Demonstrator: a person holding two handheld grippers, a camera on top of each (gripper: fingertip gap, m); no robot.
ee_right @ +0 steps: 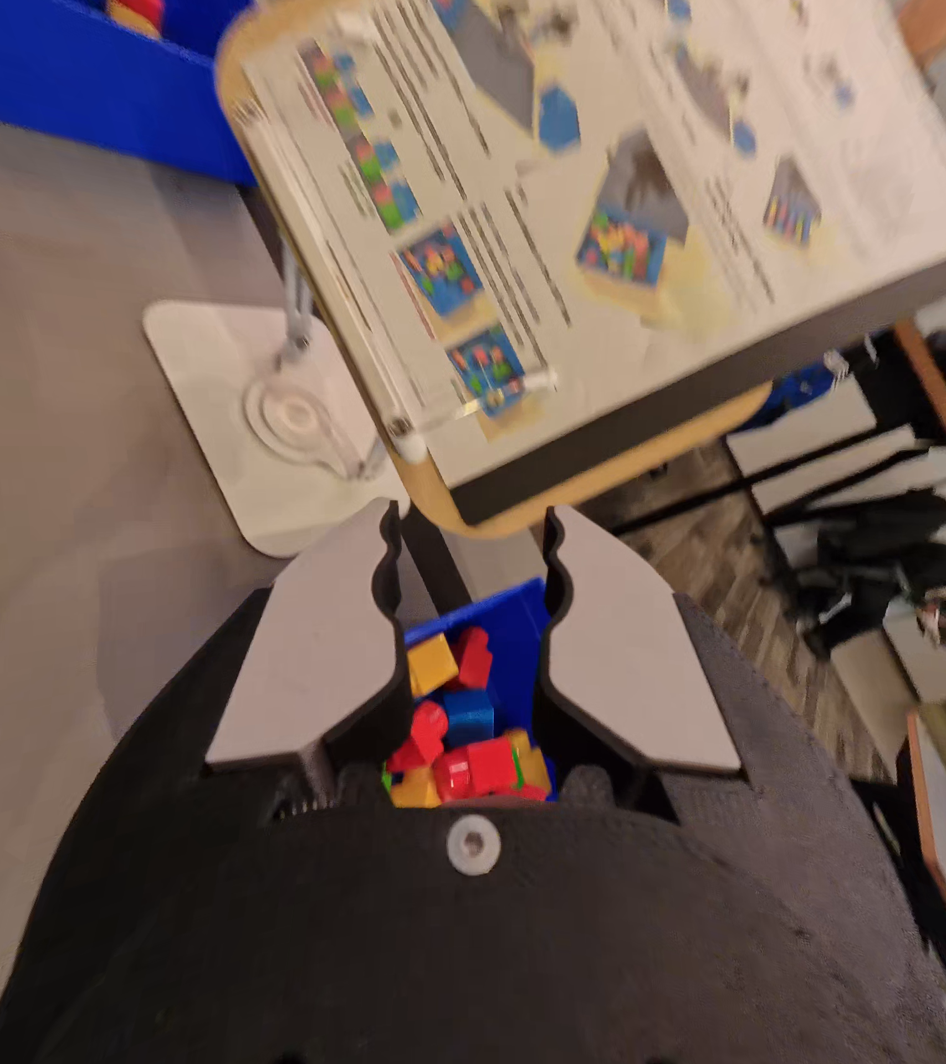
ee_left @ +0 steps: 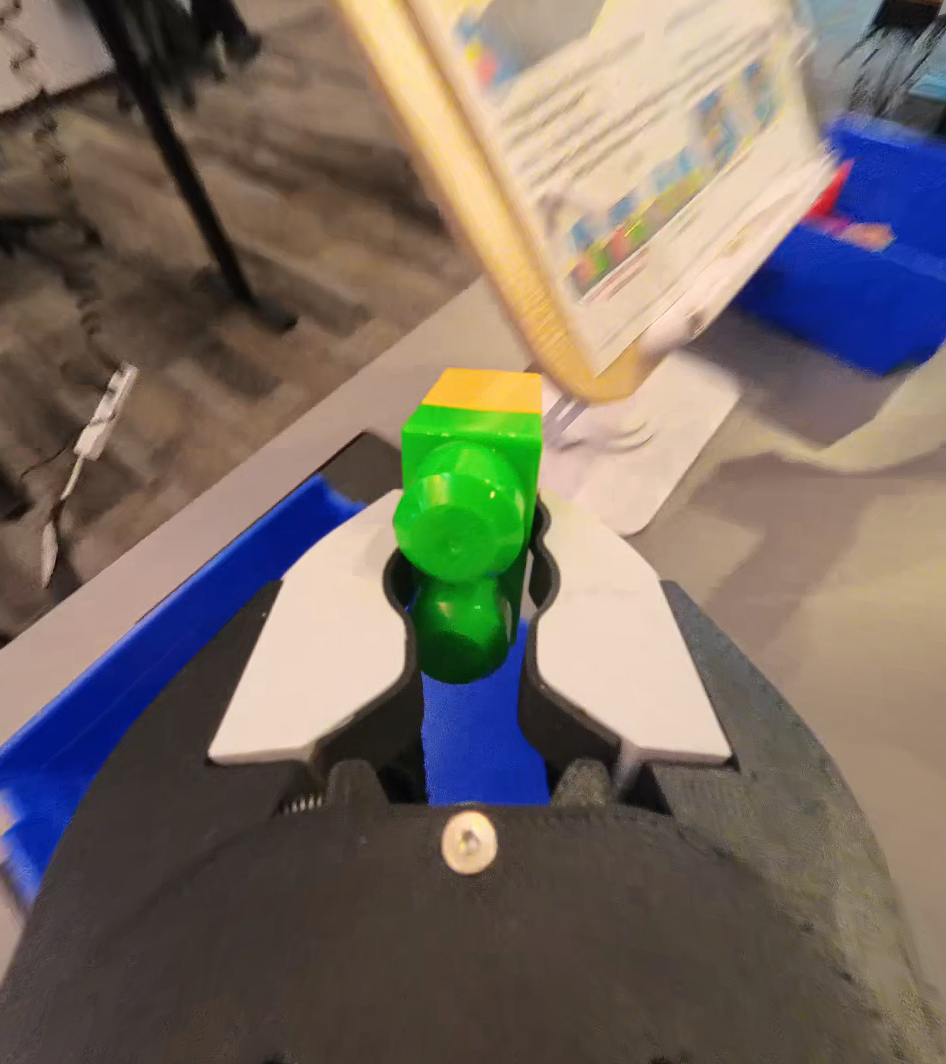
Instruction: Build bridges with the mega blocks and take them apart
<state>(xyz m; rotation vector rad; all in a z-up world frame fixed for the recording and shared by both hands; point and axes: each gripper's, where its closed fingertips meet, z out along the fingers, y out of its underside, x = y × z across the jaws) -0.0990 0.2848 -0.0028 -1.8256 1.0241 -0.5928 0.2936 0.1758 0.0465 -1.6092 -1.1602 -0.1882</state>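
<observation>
In the left wrist view my left gripper (ee_left: 467, 541) is shut on a green mega block (ee_left: 462, 518) with a yellow block (ee_left: 485, 390) joined to its far end. The two studs of the green block point back at the camera. The pair is held above a blue bin (ee_left: 130, 650) at the table's edge. In the right wrist view my right gripper (ee_right: 473, 553) is open with nothing between its fingers. It hangs above a blue bin (ee_right: 516, 610) that holds several red, yellow and blue blocks (ee_right: 459, 719).
A tilted wooden board with printed instruction sheets (ee_right: 545, 230) stands on a white base (ee_right: 263, 414) on the grey table; it also shows in the left wrist view (ee_left: 603, 173). Another blue bin (ee_left: 891, 259) sits behind it. Beyond the table edge are floor, black table legs and furniture. My right fingertips sit around 40 cm from my left ones. Both grippers' tips are roughly 30 cm from the white base (ee_right: 263, 414). The left camera catches it too, in the left wrist view (ee_left: 637, 430).
</observation>
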